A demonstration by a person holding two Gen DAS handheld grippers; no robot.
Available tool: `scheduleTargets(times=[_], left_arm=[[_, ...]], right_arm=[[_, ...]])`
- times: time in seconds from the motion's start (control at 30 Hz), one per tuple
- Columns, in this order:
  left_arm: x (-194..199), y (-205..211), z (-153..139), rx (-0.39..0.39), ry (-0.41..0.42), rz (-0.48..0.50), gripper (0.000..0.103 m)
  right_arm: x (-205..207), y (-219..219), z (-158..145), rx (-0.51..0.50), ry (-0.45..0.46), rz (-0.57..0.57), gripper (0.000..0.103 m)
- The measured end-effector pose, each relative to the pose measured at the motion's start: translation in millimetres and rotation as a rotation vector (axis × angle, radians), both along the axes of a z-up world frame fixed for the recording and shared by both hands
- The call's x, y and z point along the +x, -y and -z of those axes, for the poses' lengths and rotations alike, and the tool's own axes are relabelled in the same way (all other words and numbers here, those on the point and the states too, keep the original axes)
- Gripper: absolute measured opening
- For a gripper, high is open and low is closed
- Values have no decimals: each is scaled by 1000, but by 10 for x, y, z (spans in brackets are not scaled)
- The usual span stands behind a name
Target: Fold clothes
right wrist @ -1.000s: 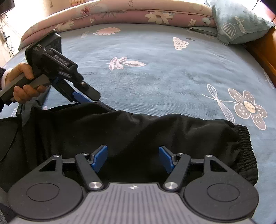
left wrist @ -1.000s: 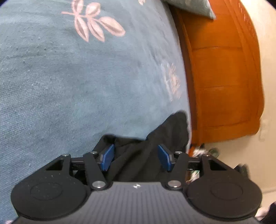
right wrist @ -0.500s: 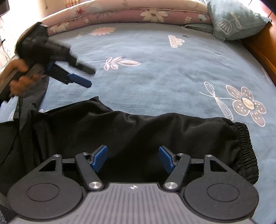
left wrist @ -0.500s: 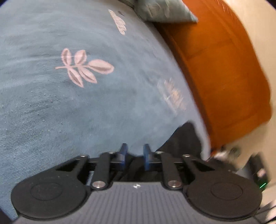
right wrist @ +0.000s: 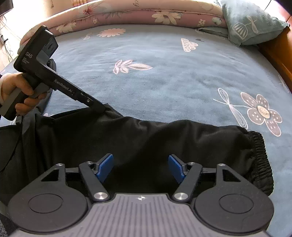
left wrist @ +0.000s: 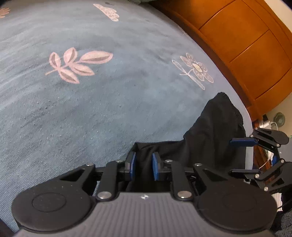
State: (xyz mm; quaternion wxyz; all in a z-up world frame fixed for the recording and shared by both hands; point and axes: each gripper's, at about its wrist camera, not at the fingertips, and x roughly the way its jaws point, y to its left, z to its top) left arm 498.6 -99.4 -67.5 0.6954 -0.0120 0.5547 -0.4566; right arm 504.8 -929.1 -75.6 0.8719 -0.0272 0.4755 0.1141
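Nearest the right camera, the right tongs hang spread over one black garment on the bed; at ten o'clock, the left tongs pinch its edge. One pillow lies farthest, at one o'clock.

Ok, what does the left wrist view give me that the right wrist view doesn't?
Only the left wrist view shows the left hand-held gripper with its blue pads pinching a fold of the black garment, and the wooden drawers. Only the right wrist view shows the person's hand, the pink quilt and the pillow. Both show the garment, the blue bedspread and the right hand-held gripper, open.
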Motion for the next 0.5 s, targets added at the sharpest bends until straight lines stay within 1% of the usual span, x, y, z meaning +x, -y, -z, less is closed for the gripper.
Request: scheduleTargets(times=[0.03, 0.07, 0.1, 0.13, 0.3, 0.33, 0.37, 0.4, 0.43, 0.47, 0.5], left_arm=[[16, 13, 22, -3, -25, -9, 18], [46, 13, 55, -17, -66, -23, 20], [90, 0, 99, -45, -124, -44, 29], [134, -13, 143, -72, -182, -64, 33], [309, -142, 418, -197, -409, -180, 32], [317, -174, 463, -215, -438, -197, 28], [301, -192, 479, -218, -439, -208, 24], [270, -195, 467, -206, -416, -211, 13], [227, -178, 428, -180, -368, -201, 4], [186, -163, 379, -168, -319, -199, 4], [153, -158, 332, -173, -284, -209, 1]], right_arm=[[-1, -4, 6, 0, -1, -1, 73], [1, -10, 9, 2, -2, -2, 73], [0, -17, 8, 4, -2, -4, 73], [-2, -24, 8, 6, -1, -6, 73], [-29, -18, -10, 6, 1, -16, 73], [-36, -16, -14, 4, 2, -15, 73], [-43, -15, -18, 3, 2, -14, 73], [-46, -13, -17, -1, 2, -12, 73], [-50, -11, -14, -5, 1, -11, 73], [-53, -9, -12, -9, 0, -10, 73], [-51, -4, -7, -9, 1, -7, 73]])
